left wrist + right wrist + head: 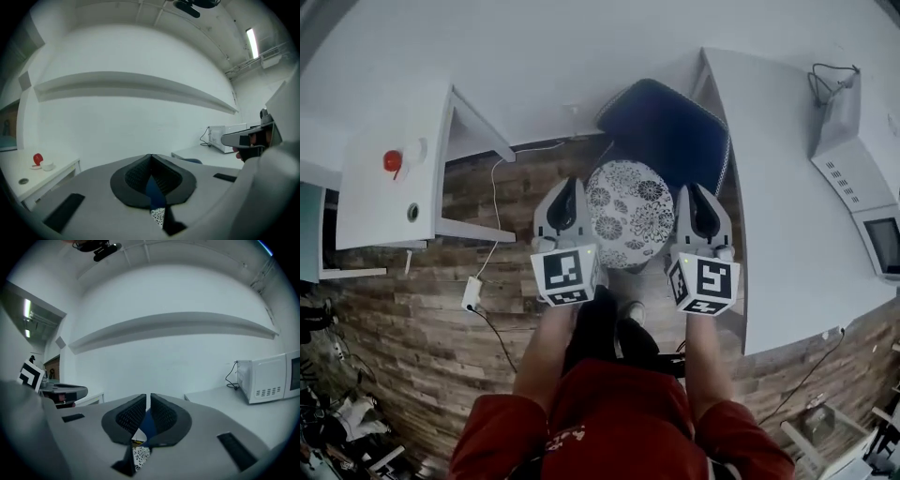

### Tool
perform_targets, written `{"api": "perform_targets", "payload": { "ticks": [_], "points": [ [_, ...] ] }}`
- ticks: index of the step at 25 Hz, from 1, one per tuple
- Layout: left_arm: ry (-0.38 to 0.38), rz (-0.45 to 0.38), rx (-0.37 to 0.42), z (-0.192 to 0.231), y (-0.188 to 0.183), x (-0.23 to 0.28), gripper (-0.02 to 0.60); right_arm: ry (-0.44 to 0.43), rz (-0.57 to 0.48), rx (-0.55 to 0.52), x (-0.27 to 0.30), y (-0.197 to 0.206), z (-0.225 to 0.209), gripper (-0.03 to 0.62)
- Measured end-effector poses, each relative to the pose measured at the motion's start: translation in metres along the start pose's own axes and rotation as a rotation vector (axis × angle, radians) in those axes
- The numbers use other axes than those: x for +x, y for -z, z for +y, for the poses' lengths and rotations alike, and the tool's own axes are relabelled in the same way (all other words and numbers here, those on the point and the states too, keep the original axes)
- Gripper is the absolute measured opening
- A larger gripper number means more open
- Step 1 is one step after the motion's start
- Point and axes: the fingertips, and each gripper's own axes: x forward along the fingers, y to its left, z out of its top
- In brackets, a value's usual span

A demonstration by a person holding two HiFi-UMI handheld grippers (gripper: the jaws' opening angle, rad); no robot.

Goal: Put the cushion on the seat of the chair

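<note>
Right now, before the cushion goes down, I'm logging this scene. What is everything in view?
cushion: one, round, black-and-white floral print, held between the two grippers in front of the chair
chair: one, dark blue, between desk and counter
desk: one, white, at the left
red object: one, small and round, on the desk
counter: one, white, at the right
microwave: one, white, on the counter
power adapter: one, white, cabled, on the floor near the desk
floor: brown wood planks
left gripper: one, grey, shut on the cushion's left edge
right gripper: one, grey, shut on the cushion's right edge
sleeves: two, red, at the bottom of the head view
</note>
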Motion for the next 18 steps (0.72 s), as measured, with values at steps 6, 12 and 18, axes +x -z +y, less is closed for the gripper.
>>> {"api": "perform_targets", "payload": {
  "ticks": [6, 12, 18],
  "points": [
    [-0.002, -0.118, 0.023, -0.011, -0.074, -0.044, 0.026, -0.048, -0.129, -0.023, -0.044, -0.074, 0.015, 0.035],
    [0.028, -0.205, 0.045, -0.029, -0.119, -0.073, 0.028, -0.062, -0.209, -0.048, -0.074, -0.119, 0.031, 0.034],
    [0.027, -0.250, 0.055, -0.040, -0.139, -0.098, 0.028, -0.058, -0.261, -0.069, -0.101, -0.142, 0.030, 0.034]
  ]
}}
